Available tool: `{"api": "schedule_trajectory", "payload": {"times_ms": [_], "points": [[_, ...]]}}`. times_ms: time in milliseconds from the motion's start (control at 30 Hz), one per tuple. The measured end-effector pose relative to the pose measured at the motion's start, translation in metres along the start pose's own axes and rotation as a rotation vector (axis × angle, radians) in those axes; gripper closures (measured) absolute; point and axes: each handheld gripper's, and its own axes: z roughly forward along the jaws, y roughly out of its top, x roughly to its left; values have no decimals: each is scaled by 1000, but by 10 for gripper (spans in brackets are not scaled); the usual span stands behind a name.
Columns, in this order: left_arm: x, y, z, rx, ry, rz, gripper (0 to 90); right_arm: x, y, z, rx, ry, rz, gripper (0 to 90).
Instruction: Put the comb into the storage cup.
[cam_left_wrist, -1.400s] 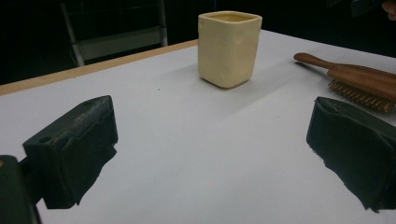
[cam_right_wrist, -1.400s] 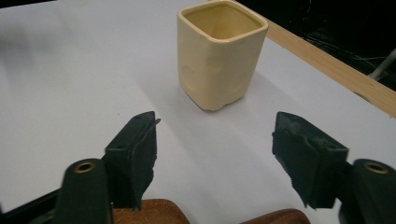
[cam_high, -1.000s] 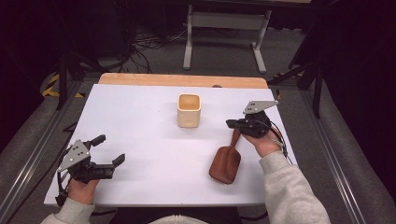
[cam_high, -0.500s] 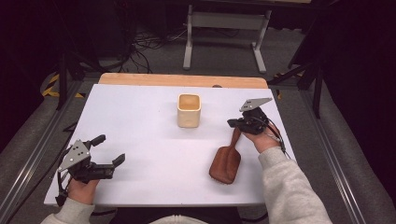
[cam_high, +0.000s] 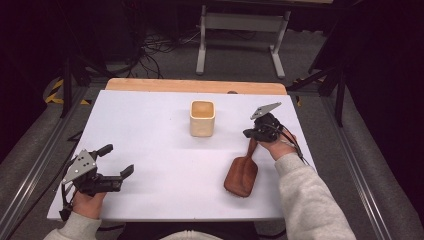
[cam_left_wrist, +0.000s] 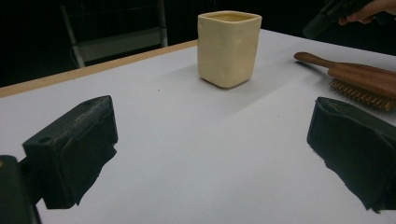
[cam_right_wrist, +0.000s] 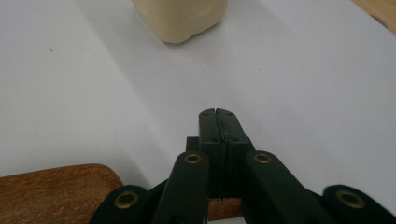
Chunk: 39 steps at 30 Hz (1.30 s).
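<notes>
A cream square cup (cam_high: 202, 118) (cam_left_wrist: 228, 46) (cam_right_wrist: 180, 16) stands upright near the middle back of the white table (cam_high: 145, 115). At the right lies a wooden brush (cam_high: 242, 172) (cam_left_wrist: 359, 77) (cam_right_wrist: 51, 191), bristles down, with its handle pointing away towards the back. My right gripper (cam_high: 248, 133) (cam_right_wrist: 217, 113) is shut, jaws pressed flat together with nothing between them, just over the far end of the brush handle. At the front left, my left gripper (cam_high: 118, 159) (cam_left_wrist: 210, 158) hovers open and empty, facing the cup.
A wooden strip (cam_high: 195, 86) borders the table's far edge. Behind it, on the floor, are a metal stand (cam_high: 240, 30) and cables. Dark frame legs stand at both sides.
My right gripper has shifted a little to the left and lower, over the brush handle. The left gripper, cup and brush have stayed put.
</notes>
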Motion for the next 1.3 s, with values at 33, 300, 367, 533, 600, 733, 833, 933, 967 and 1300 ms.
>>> {"api": "schedule_trajectory", "payload": {"times_ms": [33,300,367,533,600,733,833,933,967,1300], "points": [[0,0,0,1,0,0,28,0,0,2,10,2,1,895],[0,0,0,1,0,0,27,-1,-1,12,71,2,-11,895],[0,0,0,1,0,0,27,-2,-1,14,83,2,-14,895],[0,0,0,2,0,0,27,-2,-1,19,118,5,-26,896],[0,0,0,2,0,0,27,-2,-2,20,123,5,-32,895],[0,0,0,4,-1,1,27,-1,-3,24,155,2,-41,895],[0,0,0,3,-1,0,27,-1,-4,26,175,1,-40,895],[0,0,1,4,-2,0,27,0,-5,28,198,-1,-47,896],[0,0,1,4,-2,1,27,-1,-6,28,204,-1,-49,895],[0,0,1,4,-3,2,28,-3,-11,28,242,-8,-41,896]]}}
